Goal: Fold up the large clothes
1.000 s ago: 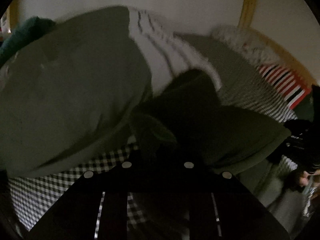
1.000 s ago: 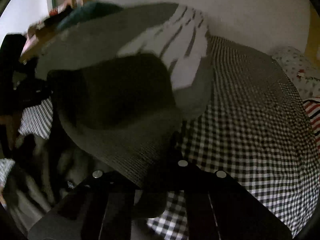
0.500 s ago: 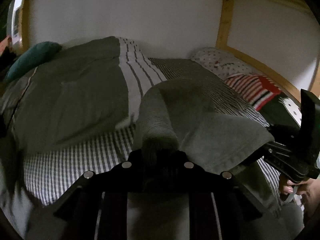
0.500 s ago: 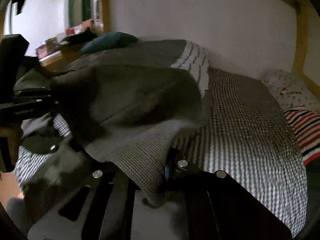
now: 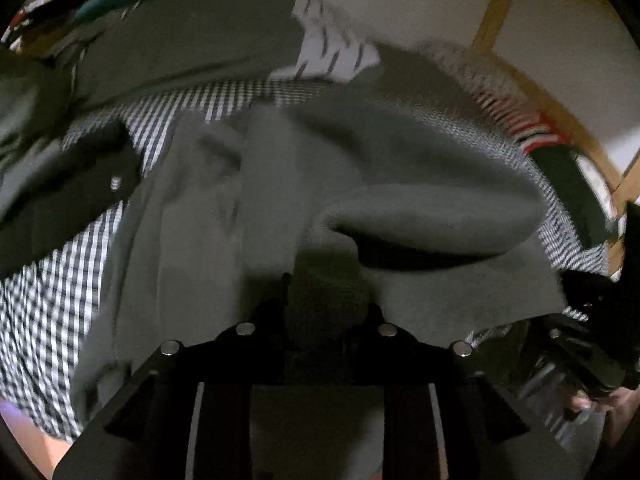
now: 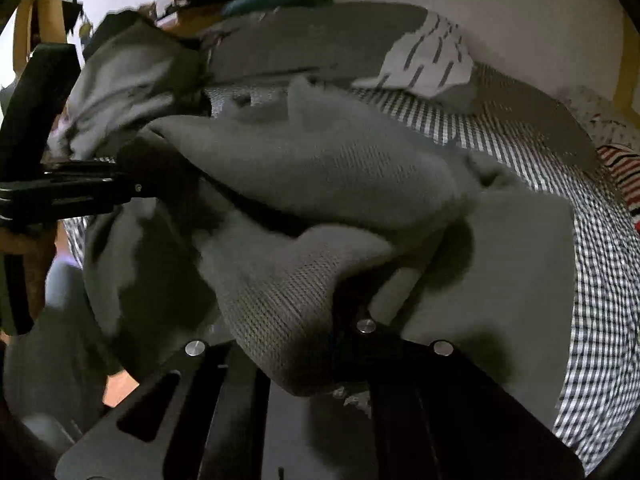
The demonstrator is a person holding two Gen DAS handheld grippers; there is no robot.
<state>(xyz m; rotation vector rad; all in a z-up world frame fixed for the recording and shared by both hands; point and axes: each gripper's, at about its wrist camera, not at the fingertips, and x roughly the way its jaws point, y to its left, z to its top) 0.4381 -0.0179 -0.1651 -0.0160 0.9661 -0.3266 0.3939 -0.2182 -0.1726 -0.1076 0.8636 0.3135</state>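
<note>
While the grey garment [image 6: 320,184] lies bunched across the middle of both views on the checked bedcover [image 6: 592,280], the fold looks only half made: one thick layer is doubled over another, yet the edges are uneven and lumpy. At the bottom centre of its own view, the right gripper [image 6: 332,344] is pinched tight on a knitted edge. The left gripper [image 5: 320,312] has cloth bunched between its fingers at the bottom centre of its view; its jaws have just been opening a little, so I judge it is letting go. Already folded clothes [image 5: 192,36] sit at the upper left. Flattening, squaring and perhaps another fold seem left.
</note>
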